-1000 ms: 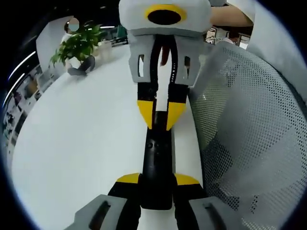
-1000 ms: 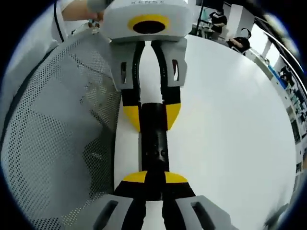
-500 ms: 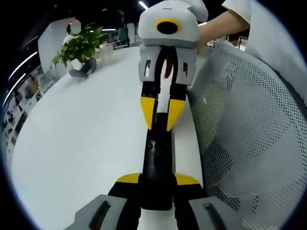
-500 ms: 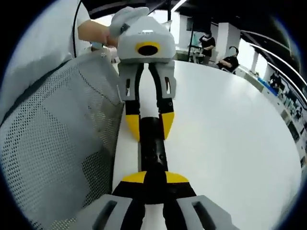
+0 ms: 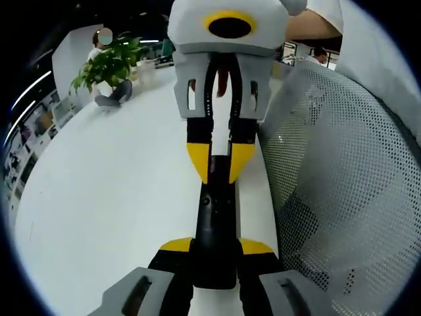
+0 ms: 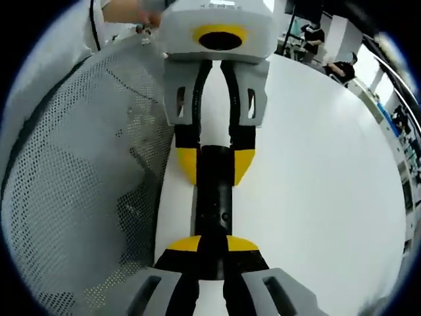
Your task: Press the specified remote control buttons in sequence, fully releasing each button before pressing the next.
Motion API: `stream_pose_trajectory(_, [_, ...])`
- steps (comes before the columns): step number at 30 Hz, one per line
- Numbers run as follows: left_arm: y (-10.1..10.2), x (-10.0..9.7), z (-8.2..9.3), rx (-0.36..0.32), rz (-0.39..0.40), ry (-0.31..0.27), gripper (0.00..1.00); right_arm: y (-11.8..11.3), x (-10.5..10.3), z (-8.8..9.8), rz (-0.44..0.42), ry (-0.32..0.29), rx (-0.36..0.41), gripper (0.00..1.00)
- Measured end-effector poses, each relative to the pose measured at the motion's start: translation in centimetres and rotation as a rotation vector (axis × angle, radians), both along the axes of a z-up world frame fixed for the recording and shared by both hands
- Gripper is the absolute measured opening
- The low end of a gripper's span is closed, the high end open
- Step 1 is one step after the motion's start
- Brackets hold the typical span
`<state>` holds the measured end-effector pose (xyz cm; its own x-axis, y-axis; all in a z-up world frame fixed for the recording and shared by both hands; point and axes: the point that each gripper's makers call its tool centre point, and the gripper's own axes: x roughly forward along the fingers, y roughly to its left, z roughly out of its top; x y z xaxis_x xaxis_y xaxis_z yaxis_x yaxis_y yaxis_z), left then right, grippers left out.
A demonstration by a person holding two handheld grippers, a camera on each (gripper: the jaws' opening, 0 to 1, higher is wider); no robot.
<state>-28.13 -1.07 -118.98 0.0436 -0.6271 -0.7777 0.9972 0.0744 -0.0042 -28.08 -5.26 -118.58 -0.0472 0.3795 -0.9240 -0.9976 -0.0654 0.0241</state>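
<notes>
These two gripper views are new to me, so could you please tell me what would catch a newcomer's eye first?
First, the black remote control, long and slim, clamped at each end by a gripper over the white table. In the left gripper view the left gripper holds the near end while the right gripper, yellow-tipped, grips the far end. Beside them stands a grey mesh chair back, and a green potted plant sits far across the table.

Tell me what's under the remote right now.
The remote lies over the white table, beside a mesh chair back. The left tool grips one end, the right tool the other. Whether it touches the table is hidden.
</notes>
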Motion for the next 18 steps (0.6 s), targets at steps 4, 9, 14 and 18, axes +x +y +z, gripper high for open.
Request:
stream_pose_trajectory(4, [-0.01,0.02,0.01,-0.004,0.007,-0.001,0.24,0.19,0.32,0.05,-0.103,0.039,0.058,0.08])
stream_pose_trajectory(9, [-0.01,0.01,0.03,-0.014,0.013,-0.001,0.24,-0.04,0.13,0.12,-0.065,-0.012,0.16,0.08])
stream_pose_trajectory(14, [-0.03,0.02,0.03,-0.017,0.01,-0.002,0.24,0.25,-0.23,0.28,0.04,-0.061,0.173,0.08])
stream_pose_trajectory(18, [-0.02,0.02,0.03,-0.019,0.008,-0.002,0.24,0.38,-0.1,0.26,0.021,-0.027,0.139,0.07])
